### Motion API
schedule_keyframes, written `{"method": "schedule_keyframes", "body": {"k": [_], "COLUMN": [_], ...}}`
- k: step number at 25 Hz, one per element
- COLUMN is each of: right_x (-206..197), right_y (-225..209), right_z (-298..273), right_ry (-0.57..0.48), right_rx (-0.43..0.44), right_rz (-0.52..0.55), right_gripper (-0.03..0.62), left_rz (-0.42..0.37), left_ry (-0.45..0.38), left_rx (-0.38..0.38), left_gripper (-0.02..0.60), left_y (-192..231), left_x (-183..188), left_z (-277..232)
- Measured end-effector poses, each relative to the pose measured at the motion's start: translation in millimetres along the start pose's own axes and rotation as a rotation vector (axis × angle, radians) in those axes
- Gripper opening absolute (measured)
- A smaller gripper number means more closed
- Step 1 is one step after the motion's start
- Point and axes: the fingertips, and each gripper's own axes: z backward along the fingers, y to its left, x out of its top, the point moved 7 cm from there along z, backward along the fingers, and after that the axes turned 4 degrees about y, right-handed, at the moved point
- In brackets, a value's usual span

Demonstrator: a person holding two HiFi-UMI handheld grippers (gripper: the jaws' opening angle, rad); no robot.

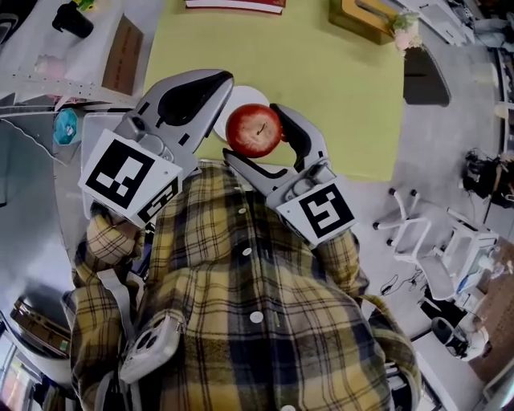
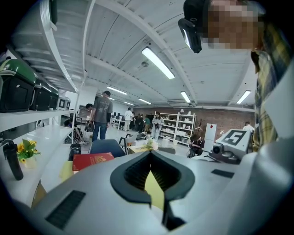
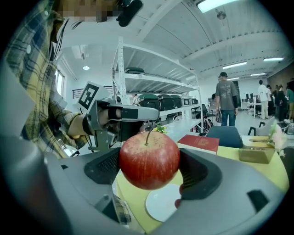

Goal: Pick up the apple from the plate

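Apple (image 1: 254, 130): in the jaws of the right gripper (image 1: 257, 136), above the plate (image 1: 239, 96).
Plate: on the mat (image 1: 337, 88), near edge.
Left gripper (image 1: 217, 88): just left of the apple.
Book (image 1: 234, 5): mat's far edge.

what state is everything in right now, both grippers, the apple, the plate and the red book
left gripper, shut, nothing between its jaws
right gripper, shut on the red round apple
red round apple, held up off the white round plate
white round plate, no apple on it, flat on the yellow-green mat
red hardcover book, closed, lying flat
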Motion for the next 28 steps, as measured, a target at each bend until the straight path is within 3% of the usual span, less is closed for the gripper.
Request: {"method": "schedule_keyframes", "body": {"k": [28], "right_x": [-5.4], "right_y": [-0.7], "right_z": [-1.1], "right_ry": [0.056], "right_rx": [-0.022], "right_rz": [0.029], "right_gripper": [0.382], "left_rz": [0.014], "left_ry": [0.011], "left_rx": [-0.006], "left_gripper": [0.006], "left_y": [0.8], "left_x": [-7.0], "left_z": [0.6]}}
